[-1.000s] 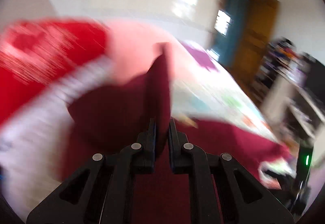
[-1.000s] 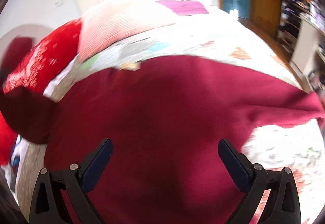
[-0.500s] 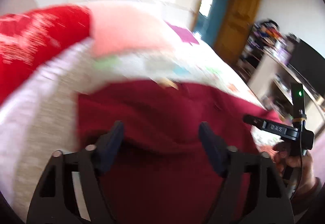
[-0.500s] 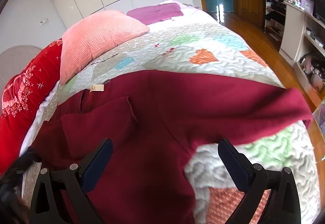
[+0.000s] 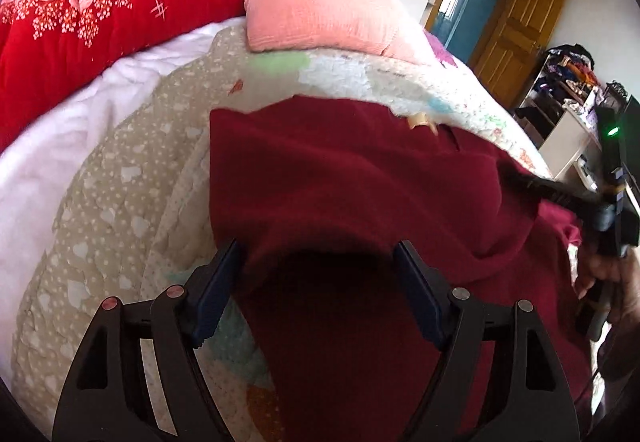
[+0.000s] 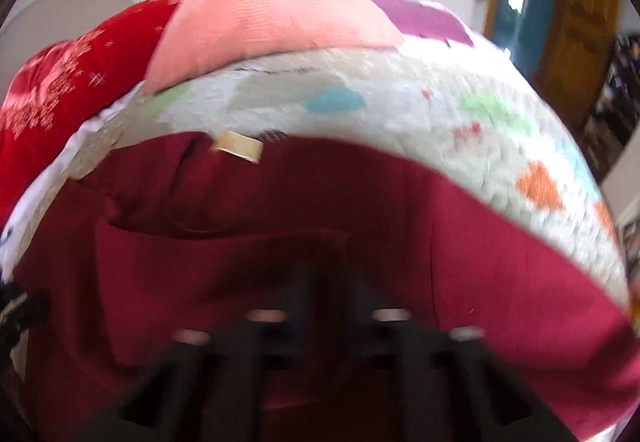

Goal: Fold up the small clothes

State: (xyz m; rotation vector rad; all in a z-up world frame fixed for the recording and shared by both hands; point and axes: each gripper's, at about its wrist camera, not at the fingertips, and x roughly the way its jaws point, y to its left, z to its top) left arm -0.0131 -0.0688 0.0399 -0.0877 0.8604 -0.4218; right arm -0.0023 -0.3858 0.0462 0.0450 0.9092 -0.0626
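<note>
A maroon garment (image 5: 340,169) (image 6: 500,262) lies spread on the quilted bed, its beige neck label (image 5: 420,119) (image 6: 238,146) at the far edge. One sleeve lies folded over the body (image 6: 200,266). My left gripper (image 5: 316,248) hangs open just above the garment's near left part, with nothing pinched between its pads. My right gripper (image 6: 332,282) is blurred, its fingers drawn together low on the cloth. In the left wrist view it reaches in from the right (image 5: 520,179) and nips a raised fold of the maroon fabric. A hand (image 5: 616,282) holds it.
A pink pillow (image 5: 320,13) and a red flowered duvet (image 5: 100,13) lie at the head of the bed. The patchwork quilt (image 5: 120,201) shows left of the garment. A wooden door (image 5: 516,25) and cluttered shelves (image 5: 568,81) stand at the right.
My left gripper opened, let the sleeve drop onto the body and sank toward the garment. My right gripper went from wide open to shut and slid across the cloth.
</note>
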